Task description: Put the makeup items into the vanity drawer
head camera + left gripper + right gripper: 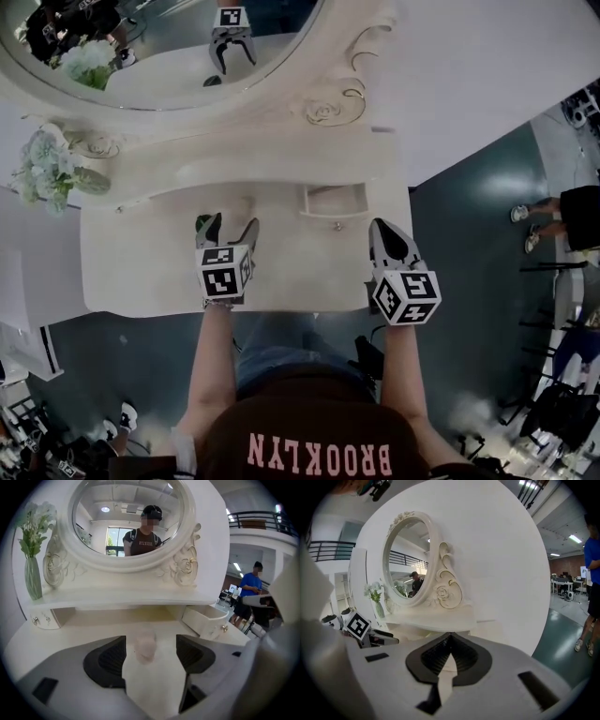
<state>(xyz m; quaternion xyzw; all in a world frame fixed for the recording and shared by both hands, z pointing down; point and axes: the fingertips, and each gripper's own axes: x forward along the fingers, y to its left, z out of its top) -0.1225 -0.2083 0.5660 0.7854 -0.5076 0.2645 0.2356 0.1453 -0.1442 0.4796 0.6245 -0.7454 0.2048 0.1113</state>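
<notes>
A small pale pink makeup jar point(145, 645) stands blurred on the white vanity top point(141, 272). It sits between the fingers of my left gripper point(150, 652), with a gap on each side and neither pad touching it. In the head view the left gripper point(228, 228) is open over the middle of the top, and the jar cannot be made out there. The small vanity drawer point(335, 201) stands pulled out under the shelf, to the right of the left gripper point(209, 621). My right gripper point(390, 240) is shut and empty at the table's right front corner, its tips meeting point(450, 638).
An oval mirror point(169, 42) in a carved white frame rises behind the shelf. A vase of pale flowers point(49, 171) stands on the shelf's left end. The white wall is close behind. People stand on the dark floor to the right point(561, 216).
</notes>
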